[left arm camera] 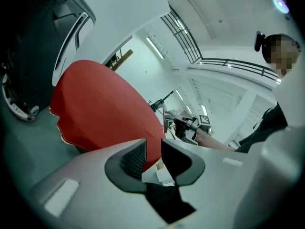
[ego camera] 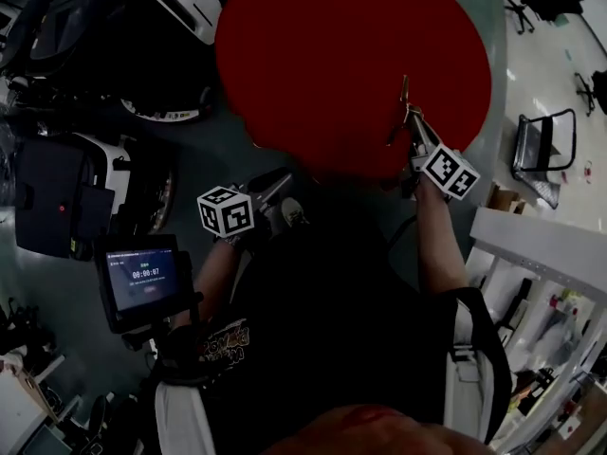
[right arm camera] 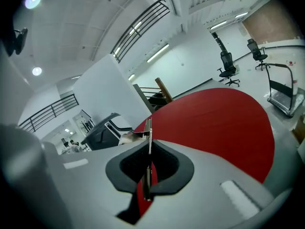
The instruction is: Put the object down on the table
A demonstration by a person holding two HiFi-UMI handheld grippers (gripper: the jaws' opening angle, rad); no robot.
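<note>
Red and round, what looks like the table (ego camera: 341, 64) lies under the right gripper (ego camera: 413, 126), whose jaws are closed tight on a thin metal stick (right arm camera: 150, 128) poking past their tips. The left gripper (left arm camera: 153, 147) has its jaws slightly apart by the red edge

Tabletop (ego camera: 351, 64) ahead of the jaws: plain red, no pattern. Thin metal piece (right arm camera: 149, 130) between the black pads of the right gripper (right arm camera: 148, 147): silver-grey. Marker cubes (ego camera: 226, 211) behind the jaws: white with black squares; gripper bodies pale grey.
</note>
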